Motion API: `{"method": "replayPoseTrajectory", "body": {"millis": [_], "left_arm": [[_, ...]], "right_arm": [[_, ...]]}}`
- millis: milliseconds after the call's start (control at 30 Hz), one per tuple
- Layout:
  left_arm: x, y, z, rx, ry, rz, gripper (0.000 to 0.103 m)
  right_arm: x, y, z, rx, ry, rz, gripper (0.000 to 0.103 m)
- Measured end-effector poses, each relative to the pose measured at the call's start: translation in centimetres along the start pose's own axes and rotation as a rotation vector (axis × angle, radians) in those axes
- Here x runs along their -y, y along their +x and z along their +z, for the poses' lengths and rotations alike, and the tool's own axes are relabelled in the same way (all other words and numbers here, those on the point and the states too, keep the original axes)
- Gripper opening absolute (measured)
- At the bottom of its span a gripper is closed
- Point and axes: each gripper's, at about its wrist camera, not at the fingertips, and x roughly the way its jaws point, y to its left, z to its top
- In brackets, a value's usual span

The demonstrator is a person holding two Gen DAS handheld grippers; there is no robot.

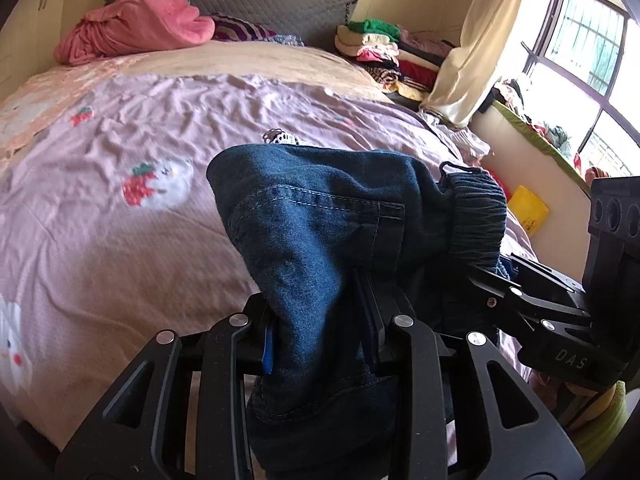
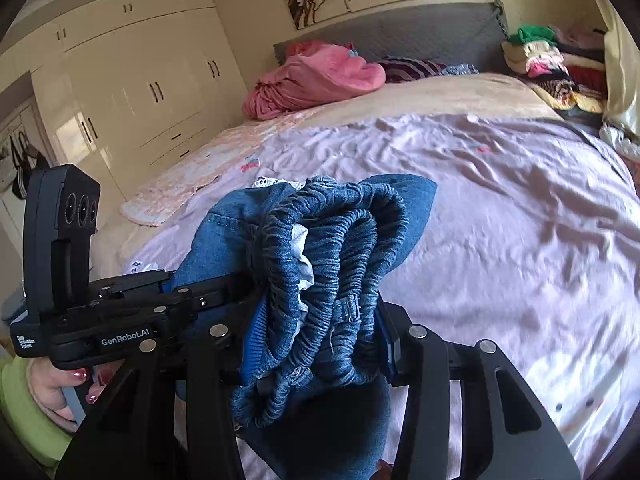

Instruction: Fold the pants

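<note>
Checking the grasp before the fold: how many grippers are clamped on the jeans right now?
2. The left gripper pinches the denim body of the jeans; the right gripper clamps the bunched elastic waistband. Both lift the jeans above the bed.

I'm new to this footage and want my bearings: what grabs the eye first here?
A bundle of dark blue denim pants fills the foreground, clamped in both the left gripper and the right gripper, whose fingers pinch the gathered elastic waistband. Behind lies a wide bed with a wrinkled lilac strawberry-print sheet, a crumpled pink blanket at its head.
</note>
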Motion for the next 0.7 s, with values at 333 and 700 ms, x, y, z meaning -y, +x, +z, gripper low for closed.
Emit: {"method": "replayPoseTrajectory", "body": {"millis": [333,700], "left_arm": [[-1.6,-0.6,2.9,0.047,-0.006,0.021,0.024],[-3.2,1.6,6.2,0.077,0.015,0.069,0.024]], "right_arm": [[-0.7,1.6,3.2,0.023,-0.049,0.012,0.043],[0.4,5.6,6.5,0.037,-0.074,0.006,0.043]]}}
